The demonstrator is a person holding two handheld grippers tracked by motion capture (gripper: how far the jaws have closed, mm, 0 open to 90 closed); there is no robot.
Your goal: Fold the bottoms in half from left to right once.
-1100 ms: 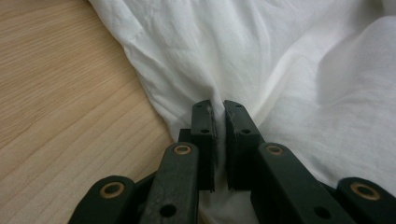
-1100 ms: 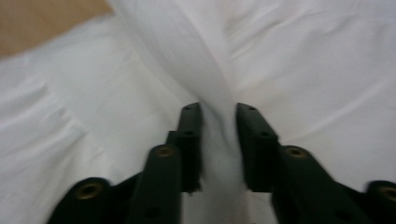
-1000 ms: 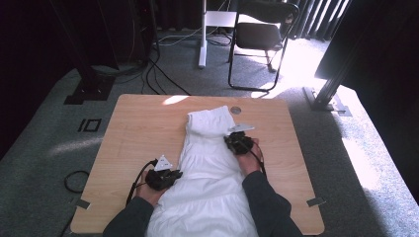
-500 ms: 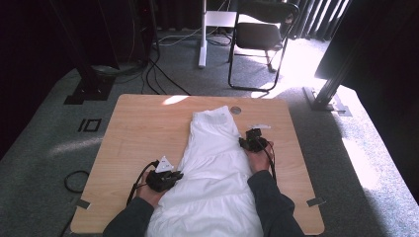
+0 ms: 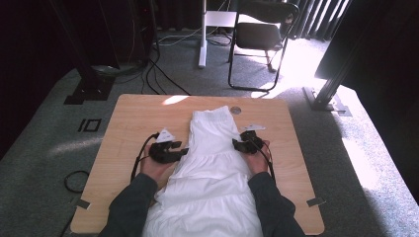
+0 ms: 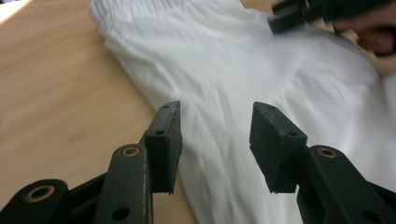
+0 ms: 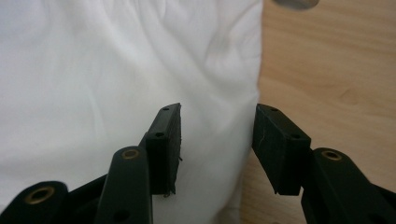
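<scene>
High view: white garment (image 5: 210, 163) between left tongs (image 5: 185, 152) and right tongs (image 5: 236, 144).

Sunlight from far right blows out the floor (image 5: 301, 74); bg at left v. dark. White cloth (image 6: 243, 70) overexposed, close-ups slightly blurred.

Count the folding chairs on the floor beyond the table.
1. The black folding chair stands on the grey carpet beyond the far edge of the table, beside a white pole. Others may stand outside the frame.

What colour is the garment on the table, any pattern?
Plain white garment, no pattern; clearest in the high view.
</scene>
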